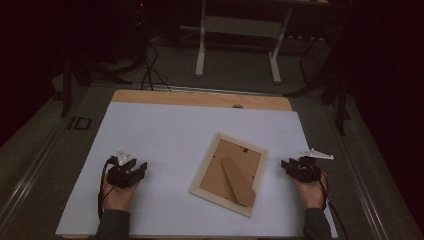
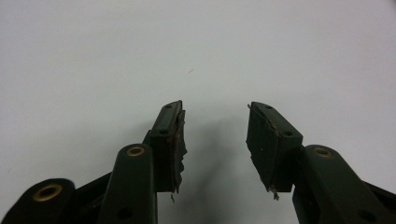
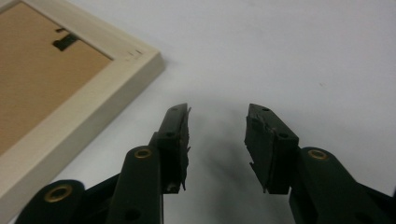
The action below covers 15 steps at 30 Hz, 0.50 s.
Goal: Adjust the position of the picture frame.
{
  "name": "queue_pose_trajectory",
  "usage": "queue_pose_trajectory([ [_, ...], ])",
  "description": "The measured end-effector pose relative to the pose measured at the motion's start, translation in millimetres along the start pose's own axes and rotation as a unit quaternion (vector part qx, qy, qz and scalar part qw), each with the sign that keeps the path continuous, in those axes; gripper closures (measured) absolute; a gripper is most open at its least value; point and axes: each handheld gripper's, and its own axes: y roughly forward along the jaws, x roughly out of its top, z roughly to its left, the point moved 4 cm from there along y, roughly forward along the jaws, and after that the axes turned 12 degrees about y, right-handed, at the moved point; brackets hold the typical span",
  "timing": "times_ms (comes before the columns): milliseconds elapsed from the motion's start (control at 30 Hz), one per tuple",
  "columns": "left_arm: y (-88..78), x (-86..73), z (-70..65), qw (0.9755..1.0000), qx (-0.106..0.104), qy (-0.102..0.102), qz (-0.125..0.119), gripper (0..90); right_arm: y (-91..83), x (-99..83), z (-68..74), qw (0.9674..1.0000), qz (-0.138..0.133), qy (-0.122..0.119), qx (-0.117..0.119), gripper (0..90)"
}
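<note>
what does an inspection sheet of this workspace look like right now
surface: white sheet over a wooden table.
job's things: picture frame lies face down between the grippers, cardboard stand flat on its back.
clutter: nothing seen.
grippers: left gripper open, empty, above bare sheet; right gripper open, empty, beside the frame's corner, not touching.
cables: one trails from each gripper along the person's wrists; more cables on the floor.
surroundings: dark room, white desk legs behind the table.

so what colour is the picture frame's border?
Pale natural wood picture frame, clearest in the right gripper view.
</note>
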Motion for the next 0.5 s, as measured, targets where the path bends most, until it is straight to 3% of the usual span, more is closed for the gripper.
queue_pose_trajectory([
  [33, 0.0, 0.0, 0.0, 1.0000, 0.000, 0.000, 0.000, 60.1, -0.2, -0.1, 1.2, 1.0000, 0.000, -0.004, 0.000, 59.4],
  [100, -3.3, 3.3, -4.4, 0.9996, -0.021, 0.000, -0.018, 60.7, -0.4, -0.6, 4.2, 0.9999, 0.000, -0.014, 0.001, 60.2],
  [133, -6.7, 7.1, -8.4, 0.9986, -0.044, -0.001, -0.030, 61.6, -0.4, -0.6, 5.1, 0.9999, -0.001, -0.017, 0.002, 60.4],
  [167, -8.9, 9.6, -11.0, 0.9981, -0.050, 0.005, -0.037, 62.2, -0.7, -0.7, 5.8, 0.9998, -0.001, -0.019, 0.003, 60.5],
  [333, -12.9, 18.4, -26.3, 0.9952, -0.081, 0.029, -0.046, 59.5, -1.5, -0.2, 8.4, 0.9997, -0.002, -0.022, 0.009, 61.5],
  [467, -13.6, 22.0, -36.1, 0.9919, -0.113, 0.027, -0.051, 61.0, -0.1, -0.5, 10.0, 0.9997, -0.003, -0.024, 0.009, 61.2],
  [500, -13.6, 22.0, -36.1, 0.9919, -0.113, 0.027, -0.051, 61.5, -0.1, -0.5, 10.0, 0.9997, -0.003, -0.024, 0.009, 61.2],
])
